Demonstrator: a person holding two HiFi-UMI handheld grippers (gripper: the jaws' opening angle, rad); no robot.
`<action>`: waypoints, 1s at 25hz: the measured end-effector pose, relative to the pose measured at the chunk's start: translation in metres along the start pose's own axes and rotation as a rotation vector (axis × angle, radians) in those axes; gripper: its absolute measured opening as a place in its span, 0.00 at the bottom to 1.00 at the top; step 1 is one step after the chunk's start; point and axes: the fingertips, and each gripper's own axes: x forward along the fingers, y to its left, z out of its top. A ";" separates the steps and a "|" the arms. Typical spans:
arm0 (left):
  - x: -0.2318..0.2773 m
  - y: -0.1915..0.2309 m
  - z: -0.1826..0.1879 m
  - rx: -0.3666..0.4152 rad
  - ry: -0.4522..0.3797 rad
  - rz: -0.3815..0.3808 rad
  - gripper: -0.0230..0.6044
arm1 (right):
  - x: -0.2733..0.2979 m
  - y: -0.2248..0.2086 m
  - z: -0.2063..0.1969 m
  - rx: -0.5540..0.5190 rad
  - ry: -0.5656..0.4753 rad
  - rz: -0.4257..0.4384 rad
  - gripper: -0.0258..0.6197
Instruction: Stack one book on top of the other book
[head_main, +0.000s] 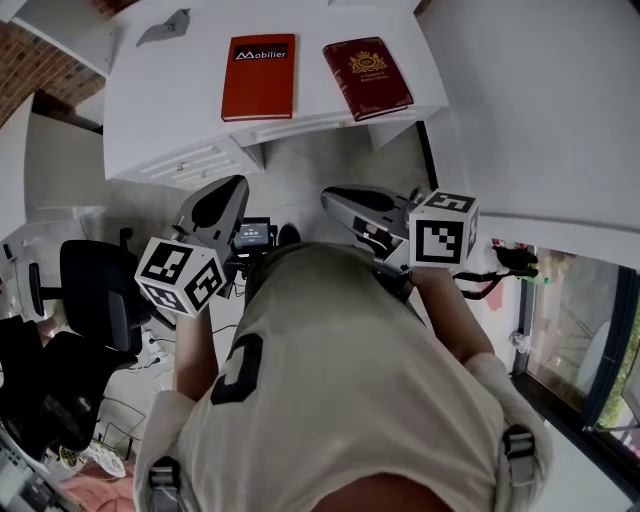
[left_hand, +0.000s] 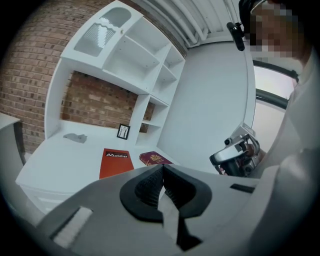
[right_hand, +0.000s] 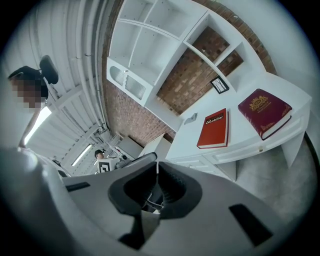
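1. The orange book (head_main: 259, 76) lies flat on the white desk (head_main: 170, 90), to the left of the maroon book (head_main: 367, 77). The two are side by side with a gap between them and neither rests on the other, so no stack stands now.
2. The orange book looks thin, and its cover lies flush with the smooth desk top. I judge that tongs coming down on it would find little edge to bite. They could shove it toward the back of the desk instead of lifting it.
3. The maroon book sits slightly turned and close to the desk's front edge. A nudge from behind could tip it off onto the floor. If it were caught by its cover alone, it could fall open and sag.
4. Either book, carried by one corner, would likely droop and land crooked on the other.
5. The left tongs (left_hand: 162, 170) are closed, their pads meet, and nothing is between them. They are held low in front of the person's body, well short of the desk and pointing toward it.
6. The right tongs (right_hand: 156, 165) are likewise closed and empty. They are held low at the person's right, well apart from both books, and are aimed up toward the desk.
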 end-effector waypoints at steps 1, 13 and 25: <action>0.000 0.004 0.001 0.004 -0.003 -0.005 0.04 | 0.004 0.001 0.002 -0.001 -0.006 -0.003 0.05; -0.031 0.078 0.002 -0.042 -0.057 0.043 0.04 | 0.066 0.015 0.007 -0.032 0.055 -0.030 0.05; -0.041 0.112 -0.003 -0.098 -0.058 0.133 0.04 | 0.107 0.003 0.012 0.097 0.113 0.081 0.05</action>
